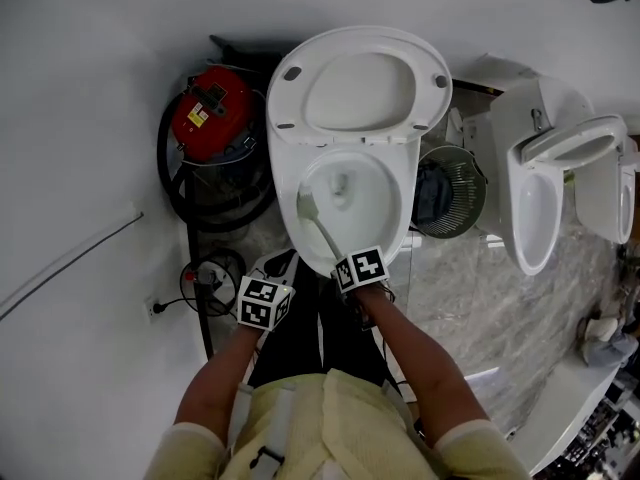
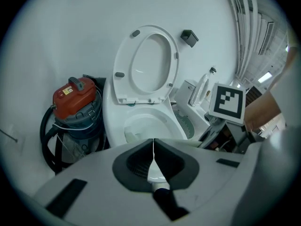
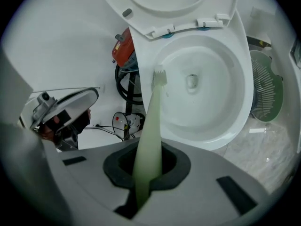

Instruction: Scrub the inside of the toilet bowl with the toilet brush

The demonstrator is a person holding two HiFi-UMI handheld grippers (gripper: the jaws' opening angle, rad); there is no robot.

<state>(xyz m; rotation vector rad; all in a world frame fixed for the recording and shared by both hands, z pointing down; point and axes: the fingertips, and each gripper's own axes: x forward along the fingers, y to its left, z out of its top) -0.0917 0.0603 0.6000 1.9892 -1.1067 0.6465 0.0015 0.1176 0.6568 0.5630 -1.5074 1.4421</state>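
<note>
Jaws on the right gripper [image 3: 147, 166] are squeezed shut on the pale green handle of the toilet brush [image 3: 151, 126]. The handle goes straight out from the gripper and into the toilet bowl [image 3: 235, 102]. The brush head is low by the left inside wall of the bowl, just under the rim. I cannot tell if the bristles touch the wall. From the head view, the right gripper [image 1: 352, 264] is over the front edge of the toilet bowl [image 1: 395, 230], and the toilet brush [image 1: 320, 228] slants up and to the left from it.

The left gripper [image 2: 154, 160] has its jaws pressed together with nothing between them. It is held near the front left of the bowl, close beside the right gripper, and it touches nothing.

The seat [image 1: 360, 88] stands up against the wall behind the bowl. A red vacuum [image 1: 212, 108] with a black hose sits on the floor to the left of the toilet. A mesh bin [image 1: 452, 190] stands just to the right of it. Farther right is a second toilet [image 1: 545, 198].
</note>
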